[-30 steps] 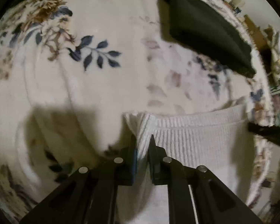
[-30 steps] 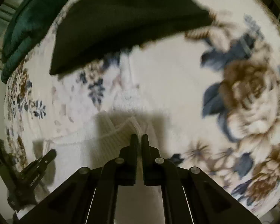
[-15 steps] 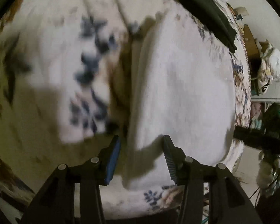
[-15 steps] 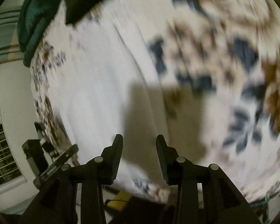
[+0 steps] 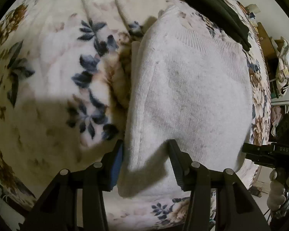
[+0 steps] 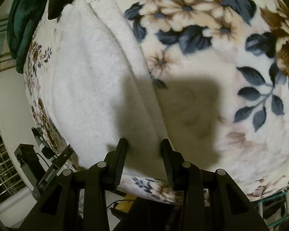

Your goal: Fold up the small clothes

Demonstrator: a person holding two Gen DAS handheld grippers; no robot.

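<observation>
Since the earlier frame both jaws have parted, releasing the white knit garment (image 5: 192,96), left gripper (image 5: 146,161) and right gripper (image 6: 143,157) open over its near edge; only the left view shows its ribbed hem, upper right.

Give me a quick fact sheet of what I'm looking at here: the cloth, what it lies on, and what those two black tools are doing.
Garment: white knitted garment, folded over, lying flat
Surface: fleecy cream blanket with blue and brown flowers
Nearby: dark green folded cloth beyond the white one
Left tool: jaws have just opened; garment's edge between them, not pinched
Right tool: jaws have just opened; over the garment's other edge, not pinched
</observation>
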